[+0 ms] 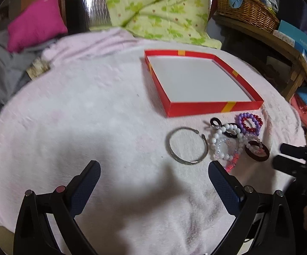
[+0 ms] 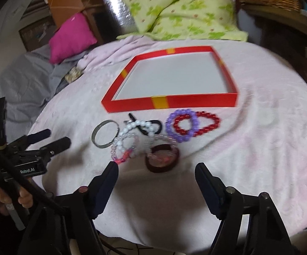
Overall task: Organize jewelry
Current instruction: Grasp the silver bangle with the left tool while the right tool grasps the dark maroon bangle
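A shallow red box [image 1: 215, 107] [image 2: 195, 102] with a white floor stands empty on the pink cloth. In front of it lies a cluster of bracelets: a silver bangle [image 1: 187, 145] [image 2: 104, 136], white bead bracelets [image 1: 225, 142] [image 2: 132, 136], a purple bead bracelet [image 1: 248, 120] [image 2: 183, 127], a red bead bracelet [image 2: 204, 123] and a dark brown bangle [image 1: 257, 150] [image 2: 163, 158]. My left gripper [image 1: 153, 170] is open and empty, just short of the silver bangle. My right gripper [image 2: 156, 172] is open and empty, just short of the brown bangle.
The pink cloth [image 1: 79, 116] covers a round table. Behind it are a green flowered quilt [image 1: 159, 8], a magenta pillow [image 1: 34, 23] and grey bedding. A wicker basket [image 1: 246, 8] and blue boxes stand on a wooden shelf at the right.
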`<action>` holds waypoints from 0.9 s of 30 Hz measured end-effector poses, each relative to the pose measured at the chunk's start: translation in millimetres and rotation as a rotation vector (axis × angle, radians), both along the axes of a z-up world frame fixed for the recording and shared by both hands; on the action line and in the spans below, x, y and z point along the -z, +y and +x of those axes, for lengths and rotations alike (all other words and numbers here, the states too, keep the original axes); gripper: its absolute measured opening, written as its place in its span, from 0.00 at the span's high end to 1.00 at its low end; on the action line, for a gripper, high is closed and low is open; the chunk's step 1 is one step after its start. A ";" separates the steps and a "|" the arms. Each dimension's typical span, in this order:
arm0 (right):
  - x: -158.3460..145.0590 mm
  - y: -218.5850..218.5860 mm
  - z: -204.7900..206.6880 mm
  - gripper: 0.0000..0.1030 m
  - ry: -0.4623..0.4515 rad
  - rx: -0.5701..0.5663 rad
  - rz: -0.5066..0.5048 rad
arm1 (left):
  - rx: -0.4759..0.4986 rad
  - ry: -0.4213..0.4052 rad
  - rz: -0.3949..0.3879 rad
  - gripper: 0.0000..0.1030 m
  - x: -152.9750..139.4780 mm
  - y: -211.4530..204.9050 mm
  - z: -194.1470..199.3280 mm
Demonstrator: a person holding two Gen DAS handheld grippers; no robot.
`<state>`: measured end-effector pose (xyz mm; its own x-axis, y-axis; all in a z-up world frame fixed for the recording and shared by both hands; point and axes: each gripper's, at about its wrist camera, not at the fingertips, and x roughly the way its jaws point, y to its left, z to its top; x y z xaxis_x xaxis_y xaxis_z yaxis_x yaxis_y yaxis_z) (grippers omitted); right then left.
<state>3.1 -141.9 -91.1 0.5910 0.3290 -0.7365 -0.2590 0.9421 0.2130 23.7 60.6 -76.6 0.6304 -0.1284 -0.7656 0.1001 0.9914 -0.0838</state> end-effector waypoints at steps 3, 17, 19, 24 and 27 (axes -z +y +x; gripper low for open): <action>8.9 10.6 15.4 0.29 0.027 -0.020 -0.009 | -0.006 0.017 0.006 0.02 5.0 -1.5 9.6; 31.2 -2.4 32.0 0.80 0.096 0.013 -0.015 | -0.004 0.064 0.012 0.02 18.0 -7.8 29.7; 29.8 -7.1 29.2 0.82 0.103 0.017 0.015 | -0.003 0.072 0.015 0.02 20.2 -8.7 31.9; 23.5 -22.0 23.8 0.85 0.121 -0.004 0.150 | -0.009 0.083 0.020 0.02 25.2 -10.5 37.7; 21.3 -29.4 22.6 0.85 0.139 -0.025 0.255 | -0.003 0.084 0.024 0.06 27.4 -13.1 40.1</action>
